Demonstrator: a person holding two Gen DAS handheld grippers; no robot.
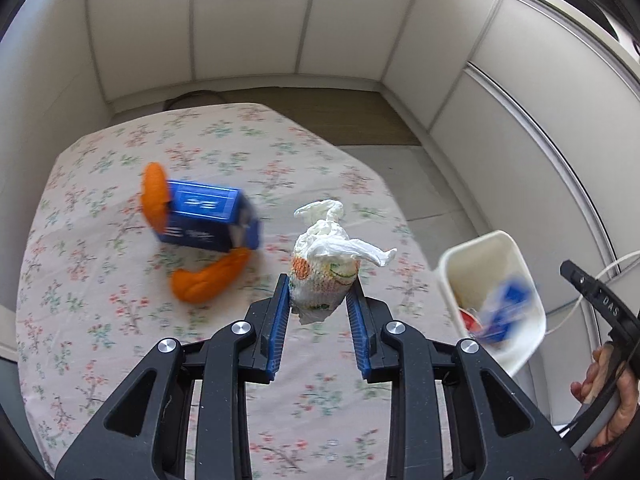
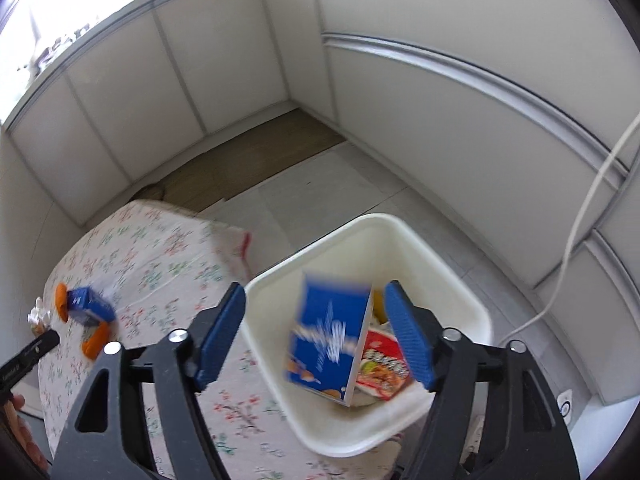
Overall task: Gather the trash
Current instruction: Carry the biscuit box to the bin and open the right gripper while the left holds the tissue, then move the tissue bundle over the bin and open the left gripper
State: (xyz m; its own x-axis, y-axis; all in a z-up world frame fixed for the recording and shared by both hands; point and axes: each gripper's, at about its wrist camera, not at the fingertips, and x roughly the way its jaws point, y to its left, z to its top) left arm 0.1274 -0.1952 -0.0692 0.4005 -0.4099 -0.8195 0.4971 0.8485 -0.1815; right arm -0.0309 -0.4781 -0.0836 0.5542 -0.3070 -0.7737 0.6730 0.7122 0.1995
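Observation:
My left gripper (image 1: 320, 290) is shut on a crumpled white wrapper with an orange and green print (image 1: 324, 276) and holds it above the floral tablecloth (image 1: 100, 280). A small blue carton (image 1: 206, 216) and orange peels (image 1: 208, 276) lie on the cloth to its left. My right gripper (image 2: 316, 320) is open above the white bin (image 2: 448, 280). A blue snack box (image 2: 328, 340) is blurred between its spread fingers, over the bin, touching neither. A red noodle packet (image 2: 384, 368) lies in the bin. The bin also shows in the left wrist view (image 1: 480, 264).
The table sits in a corner of white panelled walls (image 1: 280, 20). The bin stands off the table's right edge over grey floor tiles (image 2: 320, 200). A white cable (image 2: 576, 216) hangs along the right wall. The carton and peels also show in the right wrist view (image 2: 86, 306).

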